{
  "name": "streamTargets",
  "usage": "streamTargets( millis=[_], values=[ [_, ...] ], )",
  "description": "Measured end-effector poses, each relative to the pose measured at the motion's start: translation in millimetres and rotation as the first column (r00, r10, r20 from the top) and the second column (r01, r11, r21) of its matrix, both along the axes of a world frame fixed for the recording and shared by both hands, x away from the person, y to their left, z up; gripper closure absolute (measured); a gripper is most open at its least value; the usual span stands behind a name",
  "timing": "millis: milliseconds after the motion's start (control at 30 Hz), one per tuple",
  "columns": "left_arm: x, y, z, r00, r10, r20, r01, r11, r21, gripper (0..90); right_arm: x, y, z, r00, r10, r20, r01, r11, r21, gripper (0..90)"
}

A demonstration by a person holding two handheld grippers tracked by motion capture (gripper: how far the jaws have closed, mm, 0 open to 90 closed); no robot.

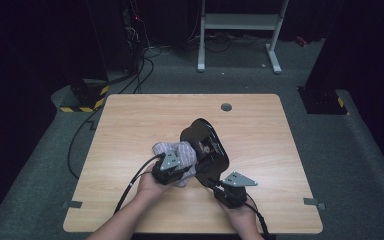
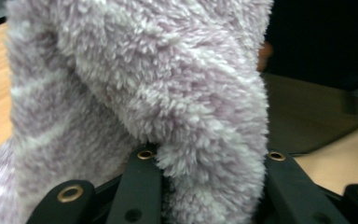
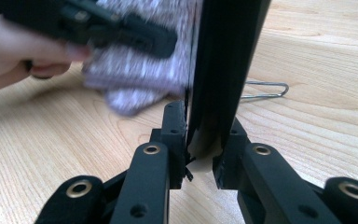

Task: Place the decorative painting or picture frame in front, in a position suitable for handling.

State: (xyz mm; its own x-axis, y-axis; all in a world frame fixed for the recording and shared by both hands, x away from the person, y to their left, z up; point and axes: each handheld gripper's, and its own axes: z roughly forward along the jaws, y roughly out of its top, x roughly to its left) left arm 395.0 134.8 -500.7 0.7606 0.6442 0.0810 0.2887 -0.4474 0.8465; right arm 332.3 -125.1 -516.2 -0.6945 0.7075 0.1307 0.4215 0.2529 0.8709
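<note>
High view: wooden table (image 1: 130,115), a person's two hands each with a gripper. Right gripper (image 1: 219,183) clamps the lower edge of a glossy black shoe-like object (image 1: 206,142), which stands tilted up off the tabletop near the middle. Exactly what the black thing is I can't tell; it has an opening with something pale inside. Left gripper (image 1: 179,169) holds a fluffy lilac-and-white cloth (image 1: 172,150) pressed against the black object's left side, probably wiping it or stuffing it in.

Left gripper view: jaws pinched on a thick fold of the cloth (image 2: 158,93), fleece bulging up between and around them. Dark surface behind at right, blurred.

Right gripper view: jaws closed on the thin black edge of the object (image 3: 226,60), a pale scrap showing at the pinch point. Cloth (image 3: 140,74) and left gripper (image 3: 135,35) sit just beside it at upper left, with a hand (image 3: 18,51) behind. A metal wire loop (image 3: 265,91) lies on the table beyond the object.

Risks from here, as a judgement:
- Right grip is on a narrow glossy edge; sideways push from the cloth could twist the object in the jaws or let it slip out and drop flat.
- The fleece is bulky and soft, so the fold may creep out of the left jaws under rubbing.
- Cloth could bunch or snag at the object's rim.
- The two grippers work very close together, so a clash is possible.
</note>
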Motion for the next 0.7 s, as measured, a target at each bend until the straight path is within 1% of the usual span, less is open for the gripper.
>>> streamTargets(
  millis=[100, 200, 267, 400, 500, 633, 667, 700],
  values=[
    [10.5, 12.3, 2.1, 0.9975, 0.068, -0.015, -0.069, 0.9973, -0.026, 71.1, -0.2, 0.1, 0.1, 1.0000, -0.001, 0.001, 0.001, 1.0000, -0.002, 77.7],
    [14.9, 21.1, 4.4, 0.9936, 0.112, -0.008, -0.113, 0.9932, -0.030, 71.0, -0.4, -0.3, 0.0, 1.0000, 0.004, 0.002, -0.004, 1.0000, -0.002, 77.8],
    [17.2, 24.8, 4.3, 0.9911, 0.133, -0.006, -0.133, 0.9907, -0.030, 71.0, -0.1, -0.7, -0.1, 1.0000, 0.006, 0.001, -0.006, 1.0000, -0.001, 77.9],
    [22.1, 26.4, 2.1, 0.9896, 0.143, -0.014, -0.143, 0.9894, -0.023, 70.9, -0.2, -0.8, 0.0, 1.0000, 0.009, 0.001, -0.009, 1.0000, 0.000, 77.9],
    [22.7, 22.9, -0.3, 0.9895, 0.142, -0.027, -0.143, 0.9891, -0.037, 70.9, -0.6, -0.4, 0.1, 1.0000, 0.008, 0.003, -0.008, 1.0000, -0.003, 77.8],
    [13.6, 15.2, -3.9, 0.9915, 0.125, -0.037, -0.126, 0.9915, -0.032, 70.9, -1.3, 0.1, 0.0, 1.0000, 0.003, 0.001, -0.003, 1.0000, -0.001, 77.9],
    [9.8, 12.8, -5.5, 0.9923, 0.116, -0.041, -0.118, 0.9924, -0.036, 71.0, -1.3, 0.2, -0.1, 1.0000, 0.002, 0.001, -0.002, 1.0000, 0.000, 77.9],
    [5.8, 10.5, -7.2, 0.9941, 0.098, -0.046, -0.100, 0.9943, -0.037, 70.9, -1.3, 0.3, -0.1, 1.0000, 0.001, 0.002, -0.001, 1.0000, 0.000, 77.9]
  ],
)
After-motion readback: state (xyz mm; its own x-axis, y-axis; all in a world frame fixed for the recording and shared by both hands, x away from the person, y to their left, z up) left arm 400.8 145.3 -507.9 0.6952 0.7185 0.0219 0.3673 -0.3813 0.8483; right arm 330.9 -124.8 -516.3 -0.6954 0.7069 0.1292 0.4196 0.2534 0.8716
